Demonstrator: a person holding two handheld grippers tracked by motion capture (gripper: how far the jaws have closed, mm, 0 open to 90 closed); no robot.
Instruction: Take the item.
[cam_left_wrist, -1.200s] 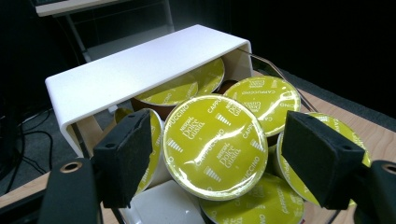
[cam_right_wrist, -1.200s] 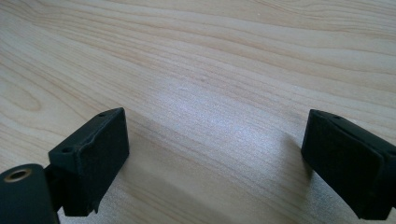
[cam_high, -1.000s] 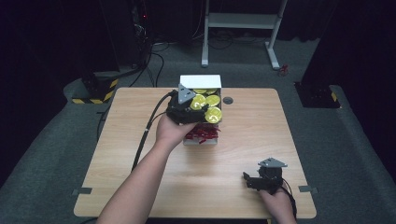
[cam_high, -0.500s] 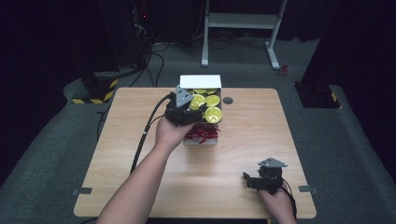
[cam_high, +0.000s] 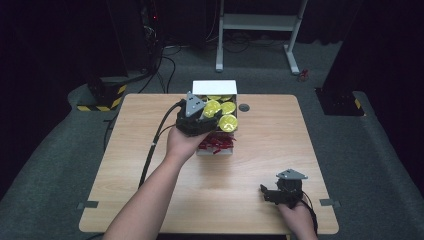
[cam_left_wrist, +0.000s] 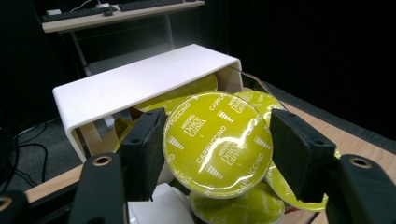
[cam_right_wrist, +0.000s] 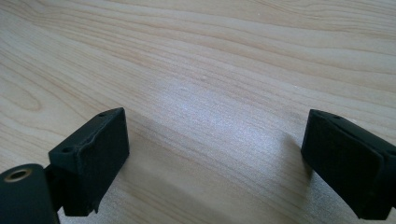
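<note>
A yellow-green capsule (cam_left_wrist: 217, 144) with a printed foil lid sits between my left gripper's pads (cam_left_wrist: 144, 154), which press on its two sides. My left gripper (cam_left_wrist: 217, 151) is shut on it, over an open box (cam_high: 216, 148) holding several more such capsules (cam_high: 227, 122). The box's white lid (cam_left_wrist: 140, 88) stands up behind them. In the high view my left gripper (cam_high: 209, 115) is at the box's left side. My right gripper (cam_high: 266, 192) rests open near the table's front right corner, with bare wood between its jaws (cam_right_wrist: 215, 158).
The wooden table (cam_high: 150, 165) has a small dark round fitting (cam_high: 243, 107) to the right of the box. The left gripper's cable (cam_high: 152, 145) trails down across the table's left half. Dark floor, a white stand and equipment lie beyond the far edge.
My left gripper has shifted slightly to the left at the box. The right hand and its gripper have not moved.
</note>
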